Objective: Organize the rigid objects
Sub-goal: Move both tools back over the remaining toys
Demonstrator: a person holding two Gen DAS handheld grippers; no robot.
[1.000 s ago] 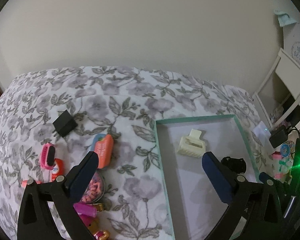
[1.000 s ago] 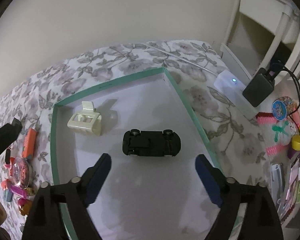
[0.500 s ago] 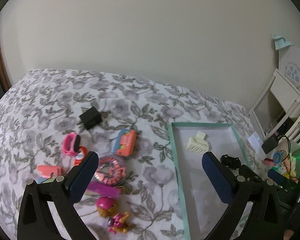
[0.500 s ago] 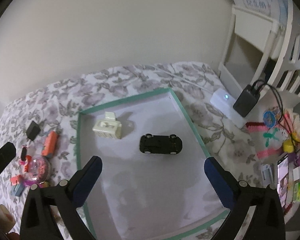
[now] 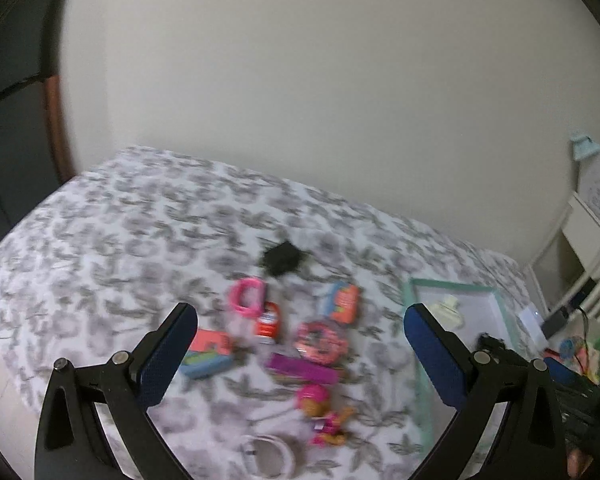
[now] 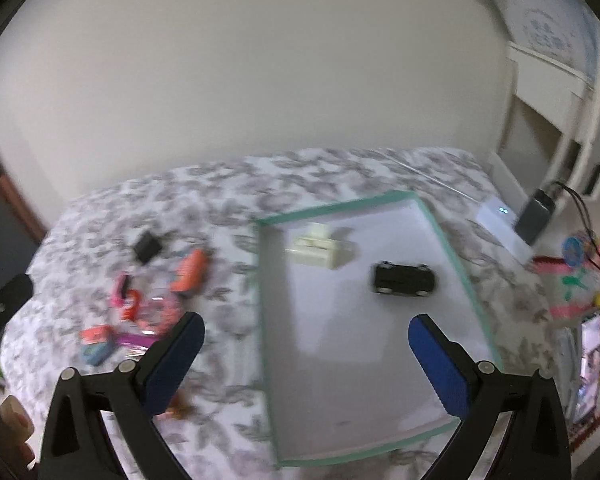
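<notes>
Both spread and empty, the left gripper (image 5: 296,344) and right gripper (image 6: 306,344) are hovering between picks, needing a toy from the centre-frame pile for the tray (image 6: 452,248).

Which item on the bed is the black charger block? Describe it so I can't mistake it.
Start from the green-rimmed tray on the floral bedspread and look left to the cluster of small toys. The black charger block sits at the cluster's far edge, nearest the wall. It is the only dark, boxy piece among the pink and orange ones.
</notes>
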